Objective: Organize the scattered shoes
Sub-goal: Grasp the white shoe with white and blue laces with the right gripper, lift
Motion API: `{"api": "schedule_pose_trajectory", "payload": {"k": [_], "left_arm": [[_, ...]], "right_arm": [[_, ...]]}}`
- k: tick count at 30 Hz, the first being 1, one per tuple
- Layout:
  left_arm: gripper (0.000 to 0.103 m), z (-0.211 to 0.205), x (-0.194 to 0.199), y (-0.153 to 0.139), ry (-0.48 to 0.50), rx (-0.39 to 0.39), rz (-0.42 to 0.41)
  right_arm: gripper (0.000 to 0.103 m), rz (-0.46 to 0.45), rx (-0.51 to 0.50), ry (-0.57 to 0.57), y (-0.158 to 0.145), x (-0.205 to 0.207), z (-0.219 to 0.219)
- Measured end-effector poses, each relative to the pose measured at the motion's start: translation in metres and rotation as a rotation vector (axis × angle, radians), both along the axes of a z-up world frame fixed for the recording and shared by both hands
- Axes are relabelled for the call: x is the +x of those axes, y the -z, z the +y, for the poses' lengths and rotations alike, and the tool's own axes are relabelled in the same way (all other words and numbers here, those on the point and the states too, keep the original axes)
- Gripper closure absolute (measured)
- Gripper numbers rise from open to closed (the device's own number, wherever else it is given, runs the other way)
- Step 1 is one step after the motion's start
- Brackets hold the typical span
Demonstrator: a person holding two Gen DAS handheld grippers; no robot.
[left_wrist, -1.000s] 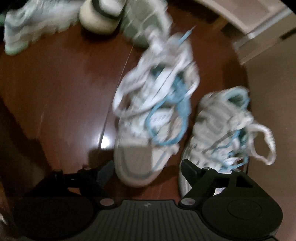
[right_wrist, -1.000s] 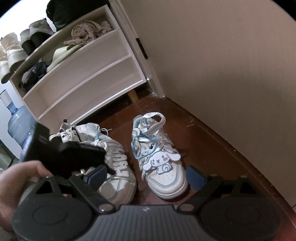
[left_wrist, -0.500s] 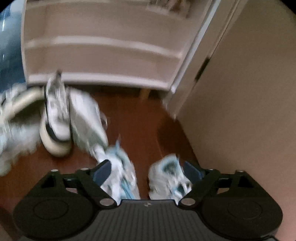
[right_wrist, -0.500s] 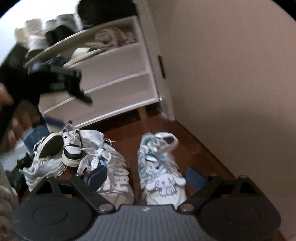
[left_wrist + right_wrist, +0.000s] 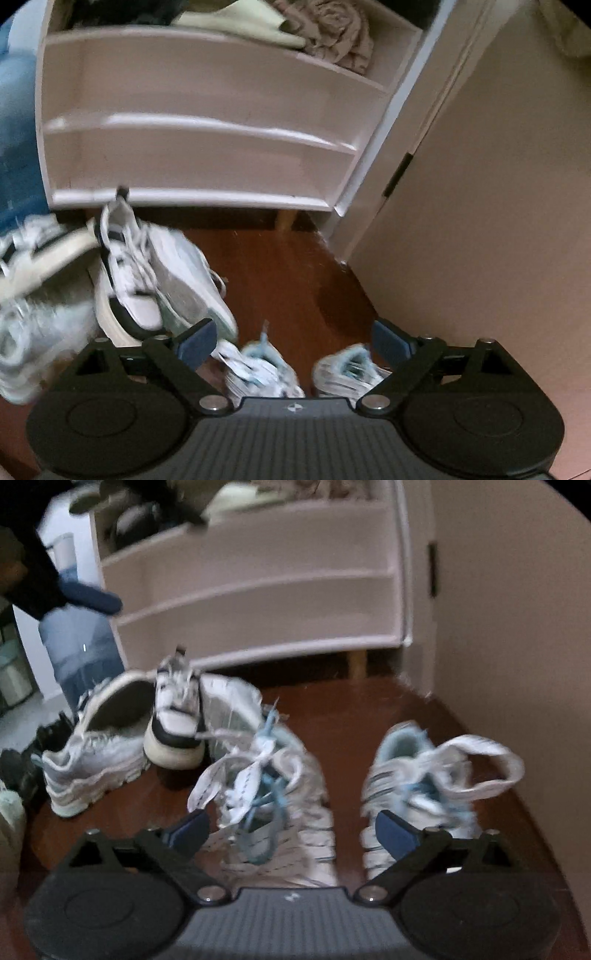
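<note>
The white wooden shoe rack [image 5: 199, 155] fills the back of both my views, its two lower shelves bare, its upper ones crowded with folded cloth and dark footwear. On the dark red-brown polished floor [image 5: 291, 280] in front of it lies the heap: a grey-white chunky trainer [image 5: 92, 760] on its side, a white-and-black platform sneaker [image 5: 173, 723] standing toe toward me, and a pale mesh trainer [image 5: 188, 280] leaning against it — all touching or overlapping. Nearer me, the two white sneakers with light-blue laces [image 5: 280, 805] [image 5: 417, 786] stand side by side, apart from each other, heels toward the rack.

My judgement of the step: the blue-laced pair stands parallel by the wall while the heap is jumbled. That fits a pair just lined up, with the heap next — or a pair about to be lifted to a bare shelf. I cannot settle which.

My right gripper [image 5: 291, 830] is spread wide and holds nothing; the left-hand blue-laced sneaker sits between its fingers and just ahead, the other just past the right fingertip. My left gripper [image 5: 295, 339] is equally wide and bare, both sneaker collars showing low between its fingers, the heap off beyond its left fingertip. Whichever shoe comes next, the loose laces call for a grip on the collar or heel.
</note>
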State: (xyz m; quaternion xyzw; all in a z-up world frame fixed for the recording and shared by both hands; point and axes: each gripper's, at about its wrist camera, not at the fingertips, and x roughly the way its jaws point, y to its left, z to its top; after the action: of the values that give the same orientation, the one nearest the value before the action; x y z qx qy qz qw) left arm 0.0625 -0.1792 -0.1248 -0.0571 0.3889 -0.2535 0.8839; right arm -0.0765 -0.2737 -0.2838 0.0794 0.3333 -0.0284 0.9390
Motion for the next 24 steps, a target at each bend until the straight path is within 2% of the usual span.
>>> {"api": "schedule_pose_trajectory", "payload": {"k": [7,9,13,19,24], "left_arm": [[0.012,0.005,0.003,0.01,-0.024,-0.063,0.074],[0.012,0.006,0.004,0.013,-0.031,-0.082,0.096],[0.012,0.009,0.006,0.018,-0.047,-0.112,0.131],[0.01,0.013,0.009,0.021,-0.088,-0.135,0.151],[0.01,0.011,0.012,0.025,-0.101,-0.132,0.173]], "right_arm": [[0.005,0.142,-0.138,-0.002,0.045,0.034,0.029],[0.001,0.151,-0.137,0.002,0.05,0.037,0.028],[0.0,0.194,-0.133,0.004,0.065,0.048,0.028],[0.0,0.263,-0.055,0.025,0.082,0.06,0.019],[0.008,0.245,-0.042,0.004,0.083,0.059,0.015]]}}
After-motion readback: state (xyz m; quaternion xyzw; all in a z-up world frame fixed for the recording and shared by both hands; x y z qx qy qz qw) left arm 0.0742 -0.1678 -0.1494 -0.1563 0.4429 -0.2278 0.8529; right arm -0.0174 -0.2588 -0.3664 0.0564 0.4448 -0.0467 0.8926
